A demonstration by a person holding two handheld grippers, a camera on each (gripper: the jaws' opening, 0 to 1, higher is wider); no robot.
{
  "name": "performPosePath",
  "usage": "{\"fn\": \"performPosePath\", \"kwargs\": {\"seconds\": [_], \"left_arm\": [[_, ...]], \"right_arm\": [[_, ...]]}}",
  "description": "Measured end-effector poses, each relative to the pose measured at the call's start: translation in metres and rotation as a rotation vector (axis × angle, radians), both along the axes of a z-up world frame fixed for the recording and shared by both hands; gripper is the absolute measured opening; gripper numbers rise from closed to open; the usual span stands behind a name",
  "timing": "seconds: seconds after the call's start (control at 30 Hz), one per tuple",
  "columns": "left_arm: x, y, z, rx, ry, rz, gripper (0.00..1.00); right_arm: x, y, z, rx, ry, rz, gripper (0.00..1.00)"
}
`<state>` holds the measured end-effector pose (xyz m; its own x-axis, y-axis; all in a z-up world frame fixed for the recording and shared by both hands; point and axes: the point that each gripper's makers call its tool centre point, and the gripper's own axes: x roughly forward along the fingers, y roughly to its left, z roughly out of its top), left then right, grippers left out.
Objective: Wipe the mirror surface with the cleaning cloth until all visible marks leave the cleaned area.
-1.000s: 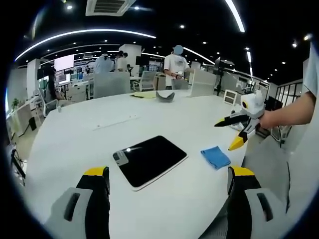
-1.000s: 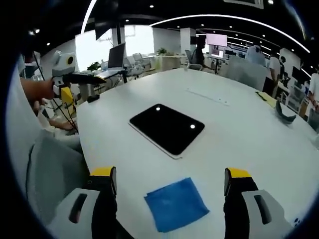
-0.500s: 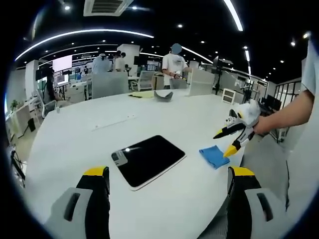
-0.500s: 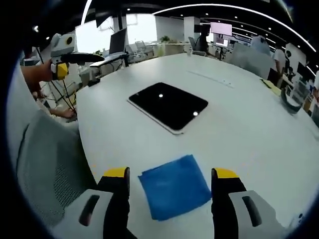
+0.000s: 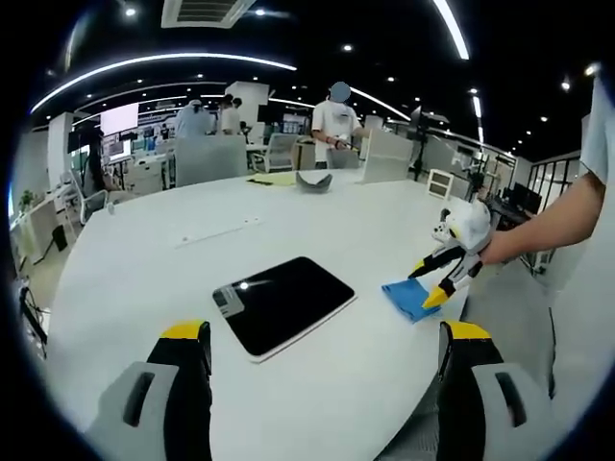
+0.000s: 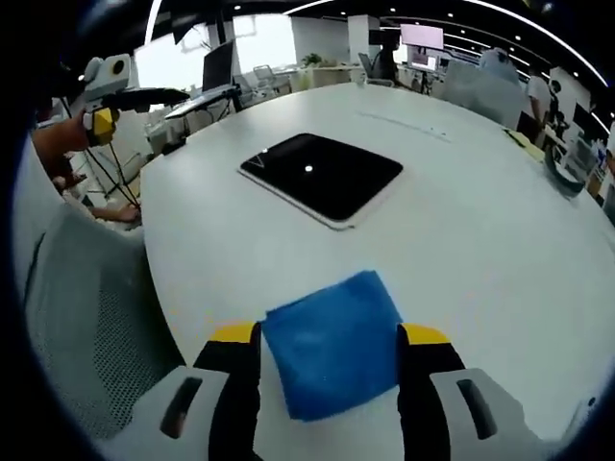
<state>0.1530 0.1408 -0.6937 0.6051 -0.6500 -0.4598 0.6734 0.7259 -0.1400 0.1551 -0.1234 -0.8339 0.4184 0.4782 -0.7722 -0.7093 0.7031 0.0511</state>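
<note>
Left hand-held gripper (image 5: pixel 322 341): two grey jaws, yellow tips, black inner pads, dark slot in each. Right hand-held gripper (image 6: pixel 327 338): same grey jaws, yellow tips, black pads; white body. Person's sleeve (image 5: pixel 603 115): short, pale grey-blue.

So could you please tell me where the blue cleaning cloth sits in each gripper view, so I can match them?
Left gripper view: the blue cleaning cloth lies right of centre on the white table, under the right gripper.
Right gripper view: the cloth lies low in the middle, between that gripper's own jaws.
Shared landmark: the dark mirror.
</note>
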Motion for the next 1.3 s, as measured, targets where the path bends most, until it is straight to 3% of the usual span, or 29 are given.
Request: {"fn": "performPosePath", "kwargs": {"seconds": [0.17, 0.37, 0.53, 1.3], "left_arm": [[0.0, 0.0, 0.0, -0.001, -0.001, 0.0, 0.99], [0.002, -0.001, 0.001, -0.004, -0.005, -0.002, 0.99], [0.003, -0.001, 0.003, -0.008, -0.011, -0.003, 0.99], [0.002, -0.006, -0.002, 0.001, 0.005, -0.024, 0.99]], "right_arm": [[-0.002, -0.001, -0.009, -0.006, 0.035, -0.012, 0.47], [-0.002, -0.003, -0.021, -0.047, 0.039, 0.001, 0.47], [0.002, -0.007, -0.021, -0.062, -0.004, 0.003, 0.41], [0.001, -0.006, -0.022, -0.057, -0.059, -0.001, 0.42]]}}
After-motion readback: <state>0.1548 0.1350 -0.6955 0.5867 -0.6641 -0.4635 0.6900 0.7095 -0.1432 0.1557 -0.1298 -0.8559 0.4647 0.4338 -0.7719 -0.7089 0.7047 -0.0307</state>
